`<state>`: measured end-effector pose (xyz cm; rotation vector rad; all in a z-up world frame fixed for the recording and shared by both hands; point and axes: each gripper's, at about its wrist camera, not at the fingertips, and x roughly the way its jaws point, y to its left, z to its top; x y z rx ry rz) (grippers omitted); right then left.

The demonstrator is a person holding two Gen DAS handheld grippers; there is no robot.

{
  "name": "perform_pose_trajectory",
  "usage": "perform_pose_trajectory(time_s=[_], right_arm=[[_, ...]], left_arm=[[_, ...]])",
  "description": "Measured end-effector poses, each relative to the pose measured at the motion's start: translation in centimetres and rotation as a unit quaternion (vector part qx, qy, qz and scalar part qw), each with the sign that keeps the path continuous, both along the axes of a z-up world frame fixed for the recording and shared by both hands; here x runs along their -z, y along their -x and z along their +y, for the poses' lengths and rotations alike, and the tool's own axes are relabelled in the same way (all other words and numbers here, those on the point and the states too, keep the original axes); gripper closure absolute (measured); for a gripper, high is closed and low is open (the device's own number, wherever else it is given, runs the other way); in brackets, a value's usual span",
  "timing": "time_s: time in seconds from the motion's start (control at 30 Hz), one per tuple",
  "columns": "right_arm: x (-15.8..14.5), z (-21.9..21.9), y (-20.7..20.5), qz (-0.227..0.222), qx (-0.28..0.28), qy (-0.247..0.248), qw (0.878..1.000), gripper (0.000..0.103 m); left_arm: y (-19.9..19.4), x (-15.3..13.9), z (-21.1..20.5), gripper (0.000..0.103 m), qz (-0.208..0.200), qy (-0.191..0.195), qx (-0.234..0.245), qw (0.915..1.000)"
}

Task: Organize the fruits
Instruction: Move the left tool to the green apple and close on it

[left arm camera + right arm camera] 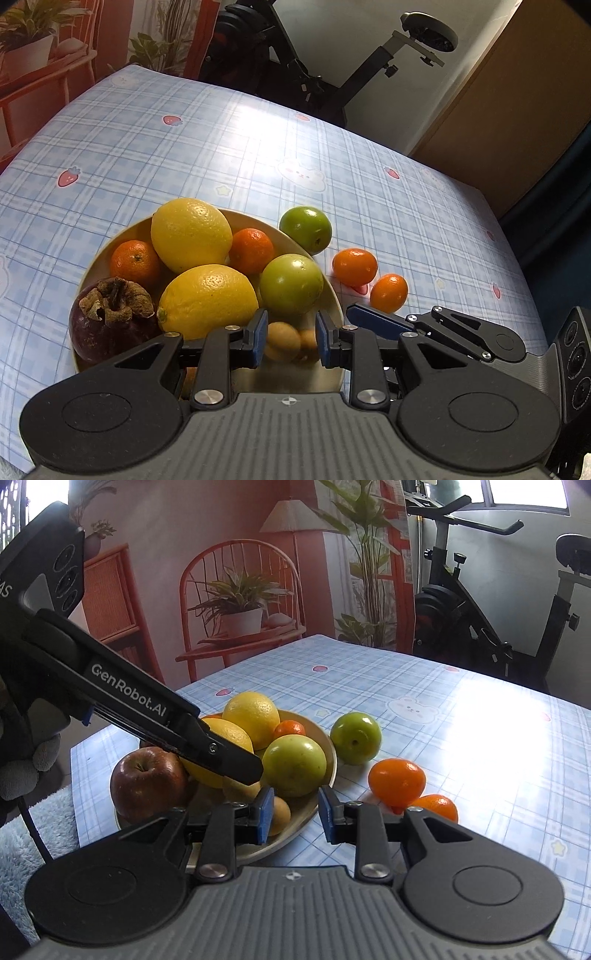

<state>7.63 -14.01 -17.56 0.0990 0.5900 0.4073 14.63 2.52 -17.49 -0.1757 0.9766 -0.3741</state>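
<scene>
Over tablecloth (443, 709), right tool (295, 814) gapes slightly, empty.

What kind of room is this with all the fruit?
Probably a room in someone's home. An exercise bike stands behind a table covered in a bunny-and-strawberry cloth, with a plate of fruit on it. The orange chair and plants look like a printed backdrop.

Blue plaid tablecloth (184, 147), yellow lemons (192, 232)
</scene>
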Motion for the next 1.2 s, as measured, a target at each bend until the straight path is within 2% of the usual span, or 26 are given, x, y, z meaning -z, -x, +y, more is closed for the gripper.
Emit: perform_pose_trajectory(time_s=[0.3, 0.43, 0.73, 0.83, 0.93, 1.03, 1.2], right_arm=[[-0.6, -2.5, 0.6, 0.001, 0.045, -0.022, 0.999, 0.073], [-1.0, -3.4, 0.2, -0.001, 0.063, -0.016, 0.998, 0.073], [-1.3, -5.1, -2.3, 0.017, 0.088, -0.003, 0.996, 0.071], [-1.3, -5.4, -3.8, 0.033, 0.089, -0.013, 0.995, 0.069], [-1.2, -5.2, -5.0, 0.046, 0.084, -0.02, 0.995, 0.065], [-1.2, -4.5, -5.8, 0.052, 0.072, -0.011, 0.996, 0.065], [-1.0, -3.3, -6.8, 0.061, 0.053, 0.0, 0.997, 0.064]], left_arm=[[0.0, -1.0, 0.7, 0.073, -0.016, 0.007, -0.012, 0.9998], [-0.5, -1.7, 0.8, 0.073, -0.026, 0.007, -0.013, 0.9996], [-4.1, -3.9, -0.5, 0.073, -0.054, -0.014, 0.006, 0.9985], [-6.3, -3.7, -1.1, 0.073, -0.036, -0.014, 0.015, 0.9991], [-8.5, -2.6, -1.5, 0.064, -0.008, -0.017, 0.019, 0.9996], [-10.3, -1.2, -2.0, 0.064, 0.019, -0.019, 0.026, 0.9993], [-11.9, 0.0, -2.5, 0.064, 0.038, -0.016, 0.04, 0.9983]])
